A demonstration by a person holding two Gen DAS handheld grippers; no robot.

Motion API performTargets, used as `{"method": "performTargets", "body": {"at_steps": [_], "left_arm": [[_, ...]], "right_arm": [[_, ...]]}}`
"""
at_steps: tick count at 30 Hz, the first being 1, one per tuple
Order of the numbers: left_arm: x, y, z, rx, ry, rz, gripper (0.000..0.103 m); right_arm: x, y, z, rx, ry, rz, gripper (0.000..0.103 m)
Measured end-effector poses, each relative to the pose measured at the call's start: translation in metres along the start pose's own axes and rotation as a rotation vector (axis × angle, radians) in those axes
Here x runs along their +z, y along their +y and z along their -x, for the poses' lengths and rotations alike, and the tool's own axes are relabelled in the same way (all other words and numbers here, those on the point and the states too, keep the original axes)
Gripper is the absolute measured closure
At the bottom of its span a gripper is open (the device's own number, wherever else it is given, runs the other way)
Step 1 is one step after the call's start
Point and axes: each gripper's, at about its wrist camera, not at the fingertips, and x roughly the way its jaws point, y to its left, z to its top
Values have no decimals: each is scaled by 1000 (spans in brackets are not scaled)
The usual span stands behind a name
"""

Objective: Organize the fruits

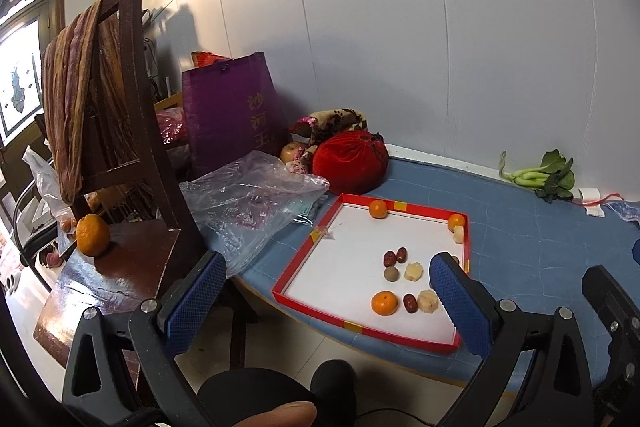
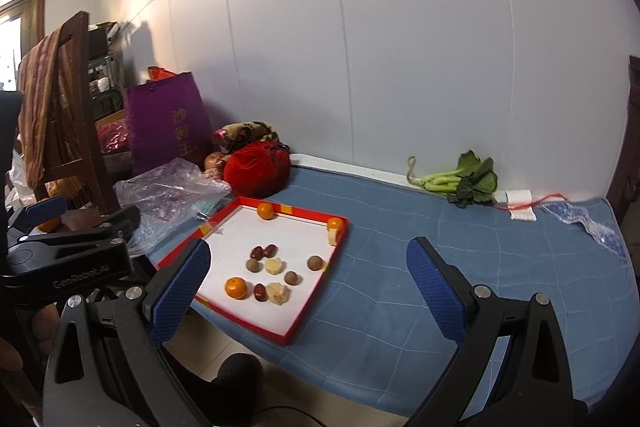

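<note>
A red-rimmed white tray (image 1: 304, 251) (image 2: 312, 311) lies on the blue table. In it are tangerines (image 1: 384, 303) (image 2: 236, 287), red dates (image 1: 395, 257) (image 2: 264, 251), brown longans (image 2: 315, 262) and pale peeled pieces (image 1: 413, 271) (image 2: 278, 293). One more orange (image 1: 93, 235) sits on the dark wooden chair seat at left. My left gripper (image 1: 326, 265) is open and empty, held before the tray's near edge. My right gripper (image 2: 308, 259) is open and empty, over the tray's near right side. The left gripper's body shows in the right wrist view (image 2: 72, 255).
A clear plastic bag (image 1: 248, 199), a red drawstring pouch (image 1: 352, 167), a purple bag (image 1: 228, 115) and an apple (image 1: 292, 151) crowd the table's far left. Green vegetables (image 2: 464, 181) lie by the wall. A wooden chair (image 1: 132, 131) with a draped cloth stands left.
</note>
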Motion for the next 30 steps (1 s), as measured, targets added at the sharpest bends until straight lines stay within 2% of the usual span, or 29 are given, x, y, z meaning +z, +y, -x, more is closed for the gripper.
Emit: {"method": "performTargets", "body": {"at_steps": [7,30], "left_arm": [[-1,-7,-5,11,16,-7,1],[1,-16,-5,-8,19,-35,1]], "right_arm": [[1,-19,-4,6,4,-51,4],[-4,-17,-6,30,8,-31,4]]}}
